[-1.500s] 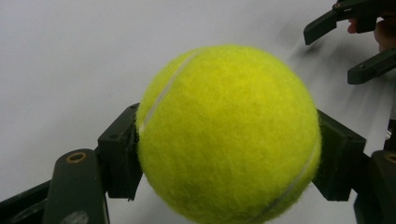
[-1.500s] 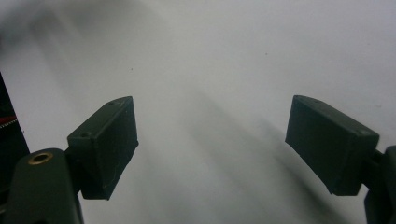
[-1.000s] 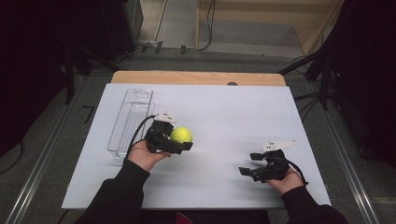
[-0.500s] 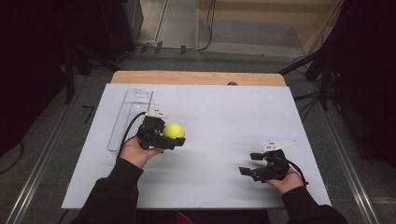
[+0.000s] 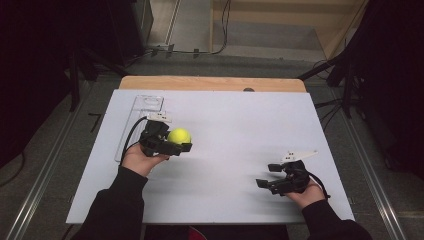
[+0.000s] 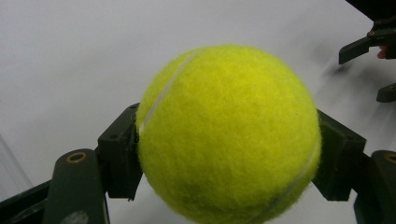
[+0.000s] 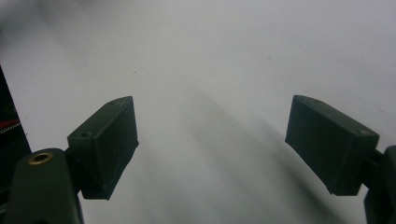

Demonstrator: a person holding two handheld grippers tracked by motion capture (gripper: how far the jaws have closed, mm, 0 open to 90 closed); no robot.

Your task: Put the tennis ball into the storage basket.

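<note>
A yellow tennis ball (image 5: 179,136) (image 6: 229,135) is clamped between the black jaws of my left gripper (image 5: 176,141), held over the left part of the white table (image 5: 235,120). In the left gripper view the ball is squeezed from both sides by the pads (image 6: 119,158). My right gripper (image 5: 267,176) (image 7: 212,149) rests near the table's front right, open, with bare white surface between its fingers (image 7: 105,144). It also appears far off in the left gripper view as a dark right gripper (image 6: 373,65).
A clear plastic tube-like tray (image 5: 135,120) lies along the table's left side, just behind my left hand. A wooden strip (image 5: 210,83) borders the far edge. Dark stands and cables surround the table on the floor.
My left gripper has carried the ball leftward and slightly away from me, toward the clear tray. The right gripper has stayed where it was.
</note>
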